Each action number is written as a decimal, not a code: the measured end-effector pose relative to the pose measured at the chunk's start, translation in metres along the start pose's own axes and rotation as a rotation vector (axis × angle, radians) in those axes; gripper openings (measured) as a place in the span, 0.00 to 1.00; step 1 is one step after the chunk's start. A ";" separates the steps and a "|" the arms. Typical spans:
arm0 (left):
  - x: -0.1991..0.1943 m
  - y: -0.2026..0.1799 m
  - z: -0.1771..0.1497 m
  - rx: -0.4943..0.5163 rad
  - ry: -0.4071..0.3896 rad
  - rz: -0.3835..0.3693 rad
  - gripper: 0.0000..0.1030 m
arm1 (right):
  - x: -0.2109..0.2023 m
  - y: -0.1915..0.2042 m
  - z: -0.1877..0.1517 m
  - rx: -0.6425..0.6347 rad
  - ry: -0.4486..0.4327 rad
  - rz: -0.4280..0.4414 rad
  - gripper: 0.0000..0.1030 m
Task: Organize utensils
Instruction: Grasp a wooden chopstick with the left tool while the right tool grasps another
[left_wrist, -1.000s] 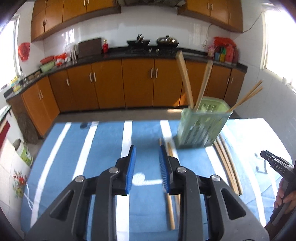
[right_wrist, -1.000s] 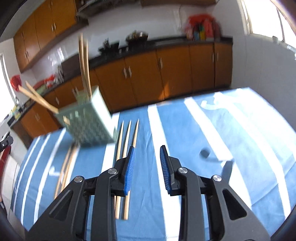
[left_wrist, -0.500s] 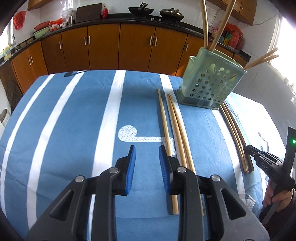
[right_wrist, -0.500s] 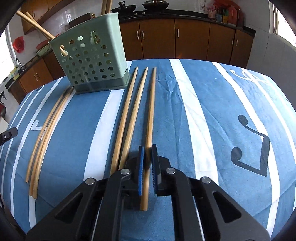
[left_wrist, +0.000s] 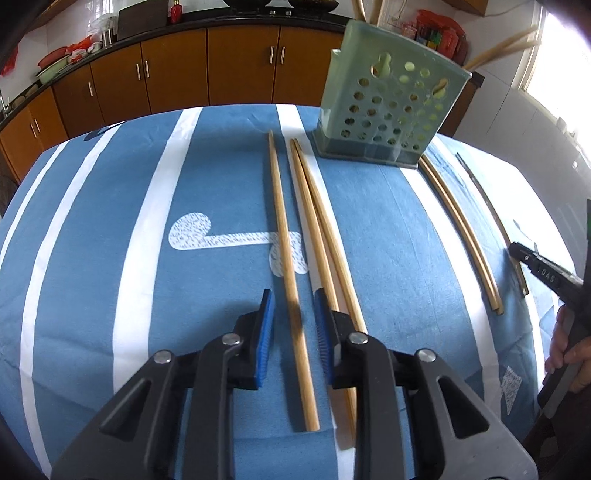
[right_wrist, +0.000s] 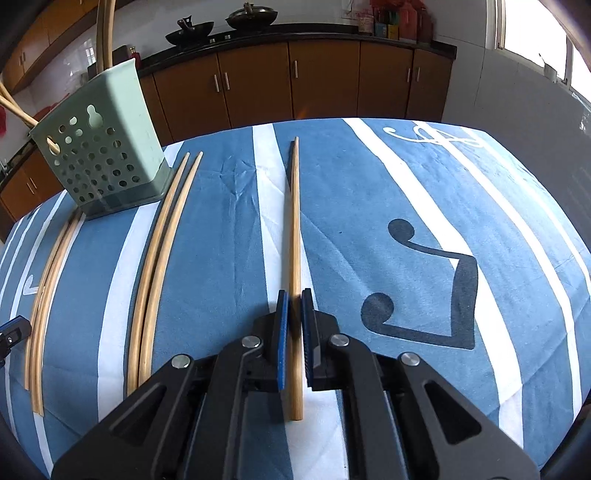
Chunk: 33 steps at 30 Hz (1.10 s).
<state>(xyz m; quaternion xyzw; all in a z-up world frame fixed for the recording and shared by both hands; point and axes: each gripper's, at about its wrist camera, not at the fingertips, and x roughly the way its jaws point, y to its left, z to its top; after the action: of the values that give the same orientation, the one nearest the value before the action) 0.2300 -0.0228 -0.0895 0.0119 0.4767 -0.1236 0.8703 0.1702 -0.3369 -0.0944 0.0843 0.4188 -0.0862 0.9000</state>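
both grippers dropped lower; right gripper clenches a chopstick; left gripper closing astride another chopstick.

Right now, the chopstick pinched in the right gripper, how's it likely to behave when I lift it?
The chopstick looks like a straight, thin wooden stick, so probably stiff and light. The right gripper pinches it near one end, so the long free end may droop or pivot between the pads. It looks round, so it might roll on the tablecloth if dropped.
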 end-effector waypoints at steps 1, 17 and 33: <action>0.002 -0.002 -0.001 0.008 0.002 0.019 0.13 | 0.001 0.000 0.001 0.001 0.000 0.002 0.08; 0.004 0.070 0.012 -0.072 -0.068 0.143 0.10 | 0.005 0.013 0.004 -0.057 -0.020 0.056 0.08; 0.004 0.067 0.006 -0.076 -0.099 0.204 0.45 | 0.005 0.015 0.003 -0.066 -0.020 0.046 0.08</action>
<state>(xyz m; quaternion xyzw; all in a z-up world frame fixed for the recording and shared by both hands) 0.2522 0.0402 -0.0964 0.0212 0.4340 -0.0165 0.9005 0.1795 -0.3235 -0.0950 0.0632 0.4104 -0.0527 0.9082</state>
